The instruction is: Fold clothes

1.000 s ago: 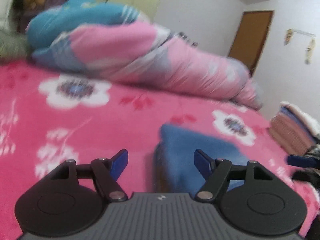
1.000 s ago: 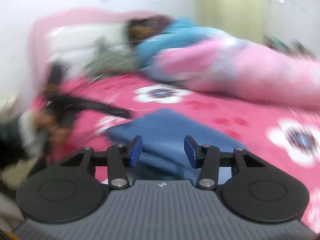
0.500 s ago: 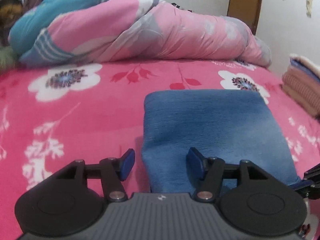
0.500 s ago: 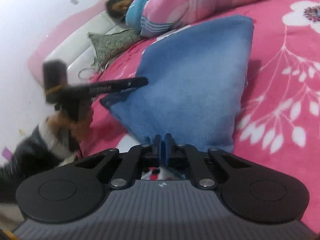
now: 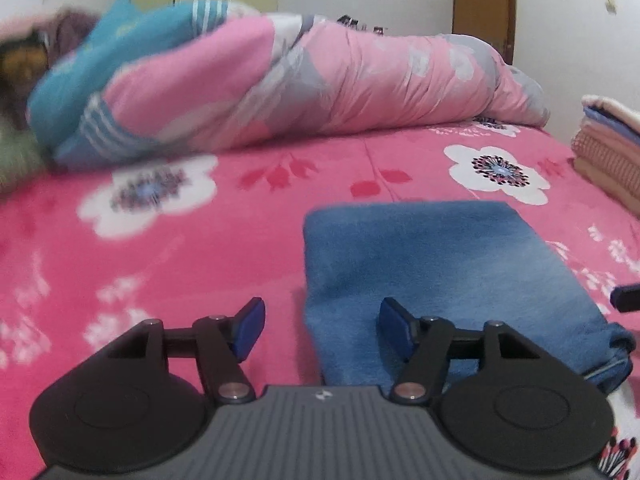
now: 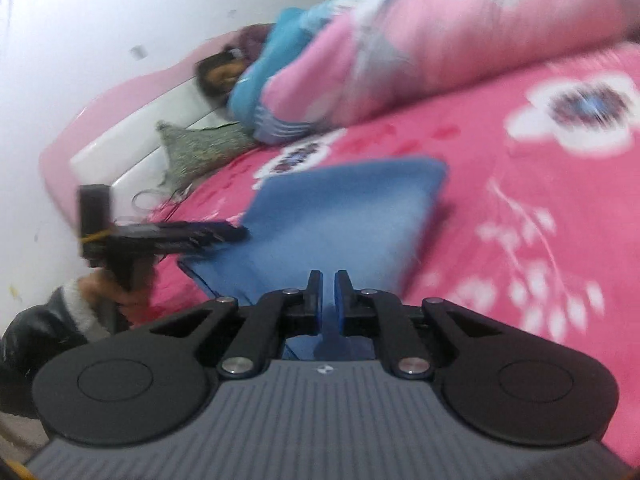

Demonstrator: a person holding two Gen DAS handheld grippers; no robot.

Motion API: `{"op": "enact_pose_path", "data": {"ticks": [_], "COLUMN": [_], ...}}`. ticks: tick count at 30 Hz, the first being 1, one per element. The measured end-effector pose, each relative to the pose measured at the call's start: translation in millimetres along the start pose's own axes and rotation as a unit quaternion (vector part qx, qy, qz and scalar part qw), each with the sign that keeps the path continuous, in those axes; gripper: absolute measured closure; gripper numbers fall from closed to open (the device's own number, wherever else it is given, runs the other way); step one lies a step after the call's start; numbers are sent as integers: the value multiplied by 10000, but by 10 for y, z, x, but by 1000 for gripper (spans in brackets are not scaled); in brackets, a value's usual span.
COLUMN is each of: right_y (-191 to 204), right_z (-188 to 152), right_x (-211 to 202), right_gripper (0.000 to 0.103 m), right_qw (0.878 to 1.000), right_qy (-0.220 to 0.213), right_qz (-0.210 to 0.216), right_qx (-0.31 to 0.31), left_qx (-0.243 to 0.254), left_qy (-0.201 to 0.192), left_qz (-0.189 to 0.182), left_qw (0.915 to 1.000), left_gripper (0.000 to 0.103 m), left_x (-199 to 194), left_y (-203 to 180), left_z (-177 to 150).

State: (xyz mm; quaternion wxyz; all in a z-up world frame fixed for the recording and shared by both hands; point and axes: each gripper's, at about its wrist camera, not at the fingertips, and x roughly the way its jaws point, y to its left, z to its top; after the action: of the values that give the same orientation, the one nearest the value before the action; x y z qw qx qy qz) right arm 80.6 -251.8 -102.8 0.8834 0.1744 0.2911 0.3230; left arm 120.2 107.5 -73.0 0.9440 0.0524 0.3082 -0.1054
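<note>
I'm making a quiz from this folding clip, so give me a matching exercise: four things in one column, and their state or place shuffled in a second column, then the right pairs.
Column one:
1. left gripper
2. right gripper
3. blue garment
4. stack of folded clothes

Column two:
A. pinched shut on cloth
B. folded flat on the pink bedspread
C. open, straddling the garment's left edge
D. at the bed's far right edge

Pairs: 1-C, 2-A, 3-B, 4-D
</note>
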Motion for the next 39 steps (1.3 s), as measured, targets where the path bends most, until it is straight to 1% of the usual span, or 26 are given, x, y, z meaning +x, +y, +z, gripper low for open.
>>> {"op": "enact_pose_path", "data": {"ticks": [2, 4, 6, 7, 8, 9, 10, 11, 12, 14, 16, 20, 21, 24, 26, 28, 29, 30, 31, 33, 34, 36, 38, 39], "right_y": [-123, -256, -374, -433, -512, -576, -640, -704, -753, -679, -526, -392, -384, -474, -572, -491, -383, -274, -162, 63, 156, 344, 473, 568], "right_z": [-115, -202, -216, -222, -206, -205, -203, -202, -227, -271, -352, -440, -427, -325, -282, -164, -113, -63, -39, 7, 19, 30, 1, -21], "right_x": [-85, -127, -71, -43, -6, 48, 102, 155, 227, 303, 277, 156, 109, -14, -7, 22, 47, 73, 80, 94, 93, 125, 79, 78], "right_gripper": [96, 96, 95, 95, 93, 91, 85, 75, 73, 74, 73, 73, 73, 72, 71, 71, 71, 71, 71, 71, 71, 71, 71, 71], "right_qw": [9997, 9986, 9950, 9922, 9871, 9808, 9733, 9644, 9547, 9504, 9519, 9477, 9477, 9459, 9449, 9563, 9644, 9717, 9799, 9922, 9960, 9991, 9975, 9948], "right_qy": [-65, -54, -52, -51, -7, 40, 87, 133, 269, 543, 706, 896, 861, 345, 117, -6, -6, -6, -26, -67, -109, -222, -377, -455], "right_qz": [-92, -72, 92, 175, 320, 457, 593, 728, 871, 1027, 1089, 1124, 1098, 1000, 762, 613, 625, 638, 578, 452, 364, 296, 427, 481], "right_qx": [212, 524, 998, 1235, 1568, 1894, 2218, 2538, 2833, 2885, 2775, 2849, 2870, 3066, 3181, 2858, 2569, 2274, 1907, 1161, 814, 196, -423, -778], "left_qx": [114, 227, 341, 472, 656, 802, 921, 1039, 1064, 931, 780, 793, 780, 791, 800, 787, 778, 766, 760, 731, 691, 627, 599, 624], "left_qy": [-84, -167, -250, -201, -71, 130, 388, 645, 798, 897, 919, 997, 1009, 1026, 1057, 1079, 1088, 1029, 849, 408, 262, 56, -24, -35], "left_qz": [-297, -594, -891, -1065, -1214, -1245, -1211, -1176, -1129, -1049, -1071, -1122, -1147, -1231, -1300, -1244, -1196, -1086, -992, -966, -1004, -1061, -1131, -1165], "left_qw": [9995, 9978, 9951, 9930, 9904, 9889, 9876, 9855, 9847, 9860, 9869, 9855, 9852, 9839, 9826, 9832, 9838, 9858, 9885, 9918, 9922, 9924, 9918, 9912], "left_gripper": [37, 33, 31, 31, 31, 31, 31, 32, 32, 30, 30, 30, 30, 30, 31, 33, 39, 42, 42, 40, 40, 40, 40, 40], "left_x": [-20, -40, -60, -4, 112, 263, 441, 618, 756, 919, 951, 966, 967, 971, 964, 909, 874, 804, 674, 363, 221, -23, -170, -214], "left_y": [-163, -327, -490, -633, -813, -960, -1089, -1218, -1287, -1302, -1271, -1255, -1237, -1205, -1185, -1136, -1107, -1065, -1000, -843, -761, -617, -512, -471], "left_z": [158, 316, 473, 539, 576, 577, 559, 542, 516, 472, 483, 507, 508, 525, 541, 592, 623, 664, 705, 759, 744, 654, 468, 355]}}
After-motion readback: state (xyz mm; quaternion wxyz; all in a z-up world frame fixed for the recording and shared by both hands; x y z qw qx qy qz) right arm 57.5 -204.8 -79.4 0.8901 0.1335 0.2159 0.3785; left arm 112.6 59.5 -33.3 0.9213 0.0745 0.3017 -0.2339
